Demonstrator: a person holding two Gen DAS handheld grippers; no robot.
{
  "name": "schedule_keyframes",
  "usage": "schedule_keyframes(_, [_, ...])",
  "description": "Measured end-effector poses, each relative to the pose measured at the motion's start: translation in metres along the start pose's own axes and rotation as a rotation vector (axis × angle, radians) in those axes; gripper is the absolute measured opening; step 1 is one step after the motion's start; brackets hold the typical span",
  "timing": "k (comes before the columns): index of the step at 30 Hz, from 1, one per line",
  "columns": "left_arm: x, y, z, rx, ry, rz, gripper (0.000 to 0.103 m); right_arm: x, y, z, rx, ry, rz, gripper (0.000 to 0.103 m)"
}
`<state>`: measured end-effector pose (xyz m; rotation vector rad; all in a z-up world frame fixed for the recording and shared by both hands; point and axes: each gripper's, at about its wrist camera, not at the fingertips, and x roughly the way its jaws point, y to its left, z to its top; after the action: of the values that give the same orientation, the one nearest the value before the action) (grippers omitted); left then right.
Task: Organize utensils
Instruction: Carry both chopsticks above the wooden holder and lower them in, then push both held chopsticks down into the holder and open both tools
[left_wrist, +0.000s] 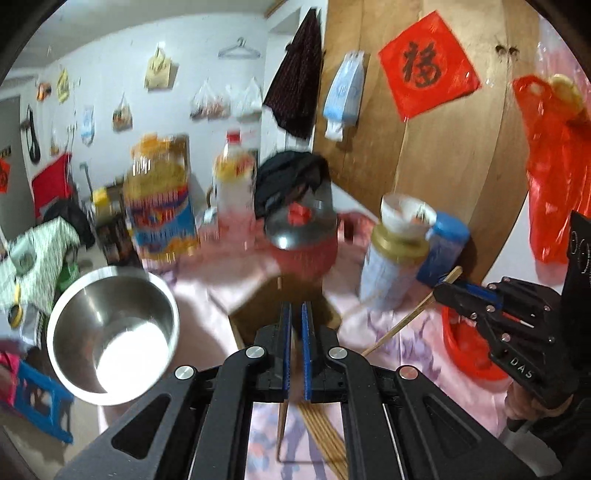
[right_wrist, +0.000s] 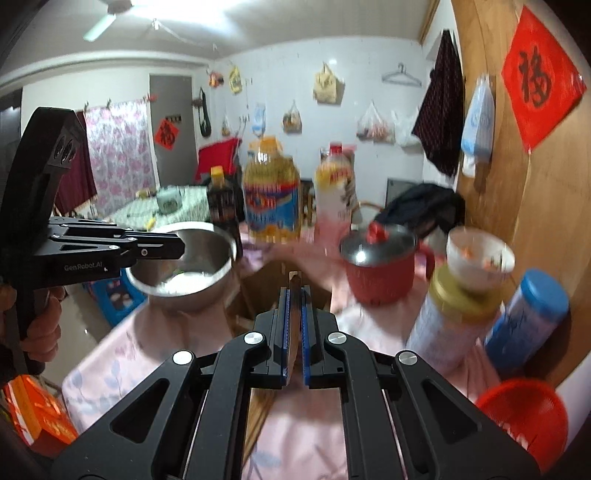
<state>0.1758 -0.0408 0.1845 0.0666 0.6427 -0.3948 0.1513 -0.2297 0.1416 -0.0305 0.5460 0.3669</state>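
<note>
Left gripper (left_wrist: 295, 314) clamped one chopstick (left_wrist: 282, 424), its top end hidden between the pads; loose chopsticks (left_wrist: 325, 435) lay beneath on the cloth. Right gripper (right_wrist: 294, 295) pinched a chopstick (right_wrist: 294, 280) too, pointing downward. Background blurred: box (left_wrist: 255, 306), bowl (left_wrist: 110, 328), pot (left_wrist: 303, 236).

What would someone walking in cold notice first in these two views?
Probably the two black grippers up front, the left gripper and right gripper, each shut on a thin wooden chopstick over the pink tablecloth. Next, the shiny steel bowl at the table's left edge. Behind sit the red pot with its metal lid and the red paper square on the wooden door.
</note>
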Motion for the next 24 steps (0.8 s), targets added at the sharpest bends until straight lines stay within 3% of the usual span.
schedule_keyframes(6, [-0.009,-0.003,0.057,0.030,-0.100,0.011,0.006,0.005,-0.002,0.044,-0.007,-0.076,0.017,0.007])
schedule_keyframes(8, [-0.003,0.000,0.060,0.016,-0.082,-0.009,0.006,0.007,-0.001,0.049,-0.009,-0.085,0.018,0.007])
schedule_keyframes(9, [0.006,0.002,0.056,0.000,-0.049,-0.019,0.007,0.008,-0.001,0.050,-0.010,-0.085,0.017,0.007])
schedule_keyframes(10, [0.012,0.003,0.050,-0.008,-0.028,-0.025,0.013,0.011,-0.001,0.049,-0.010,-0.081,0.016,0.007])
schedule_keyframes(11, [0.021,0.005,0.040,-0.019,0.002,-0.026,0.026,0.013,-0.003,0.047,-0.009,-0.075,0.016,0.007])
schedule_keyframes(13, [0.038,0.012,0.021,-0.044,0.063,-0.024,0.037,0.020,-0.003,0.042,-0.005,-0.050,0.013,0.007])
schedule_keyframes(15, [0.057,0.015,0.002,-0.065,0.129,-0.038,0.037,0.027,-0.006,0.041,0.006,-0.035,0.013,0.007])
schedule_keyframes(21, [0.083,0.027,-0.043,-0.104,0.212,-0.063,0.037,0.027,-0.013,0.047,0.018,-0.052,0.016,0.007])
schedule_keyframes(24, [0.098,0.026,-0.065,-0.083,0.270,-0.039,0.037,0.027,-0.015,0.049,0.020,-0.057,0.012,0.007])
